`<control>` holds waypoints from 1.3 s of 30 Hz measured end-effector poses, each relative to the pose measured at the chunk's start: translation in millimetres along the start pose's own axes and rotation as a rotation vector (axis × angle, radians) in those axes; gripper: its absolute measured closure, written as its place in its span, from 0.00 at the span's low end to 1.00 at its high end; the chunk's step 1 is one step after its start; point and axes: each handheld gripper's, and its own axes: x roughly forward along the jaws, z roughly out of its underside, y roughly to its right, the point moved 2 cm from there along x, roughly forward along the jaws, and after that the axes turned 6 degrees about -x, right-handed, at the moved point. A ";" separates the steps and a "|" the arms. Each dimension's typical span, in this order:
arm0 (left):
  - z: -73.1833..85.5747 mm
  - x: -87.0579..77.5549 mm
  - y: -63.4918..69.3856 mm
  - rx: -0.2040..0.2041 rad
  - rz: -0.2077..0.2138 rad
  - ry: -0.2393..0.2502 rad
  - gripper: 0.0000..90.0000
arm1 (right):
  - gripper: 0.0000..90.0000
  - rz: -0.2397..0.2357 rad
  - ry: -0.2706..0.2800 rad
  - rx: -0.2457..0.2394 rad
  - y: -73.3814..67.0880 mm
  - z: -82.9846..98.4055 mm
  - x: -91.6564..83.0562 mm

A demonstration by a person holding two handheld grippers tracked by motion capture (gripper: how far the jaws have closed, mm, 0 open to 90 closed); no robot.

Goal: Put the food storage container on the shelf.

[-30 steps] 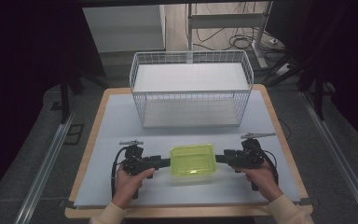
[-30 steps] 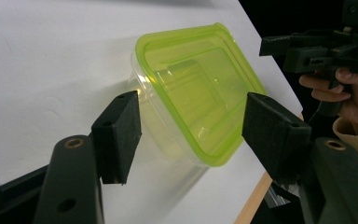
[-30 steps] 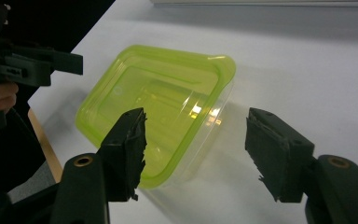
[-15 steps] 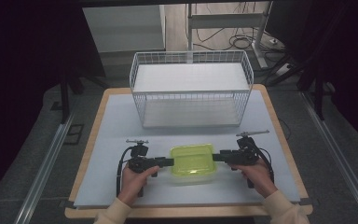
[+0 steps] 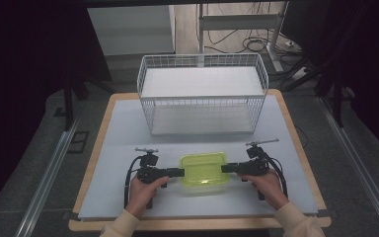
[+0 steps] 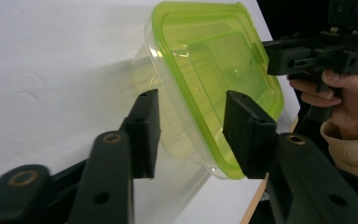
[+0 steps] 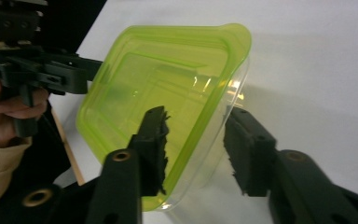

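Both forearms come in over the near edge of the tabletop, in cream sleeves. The left hand grips the left gripper near the near-left part; its jaws point rightward and stand parted. The right hand holds the right gripper toward the near-right part, jaws pointing leftward and likewise parted. The two grippers face each other, roughly level, well apart.

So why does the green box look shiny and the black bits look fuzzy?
Right gripper view: lamp glare glints on the green-lidded box, close black jaws blurred. Left gripper view: box casts a soft shadow on the table. High view: dim, dark room edges.
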 end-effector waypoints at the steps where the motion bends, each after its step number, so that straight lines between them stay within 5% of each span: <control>1: 0.0 0.0 0.0 0.000 0.000 0.000 0.68 | 0.68 0.000 0.000 0.000 0.0 0.0 0.0; 11: 3.5 1.8 1.9 0.003 0.042 -0.008 0.83 | 0.82 -0.002 -0.005 0.015 -0.4 1.5 -1.2; 19: 5.2 -1.7 10.1 0.026 0.038 0.006 0.91 | 0.89 -0.004 0.028 0.020 -2.8 -0.5 -9.6; 39: 2.9 -15.7 23.8 0.078 0.048 0.050 0.91 | 0.89 0.000 0.084 -0.044 -19.3 -7.0 -21.4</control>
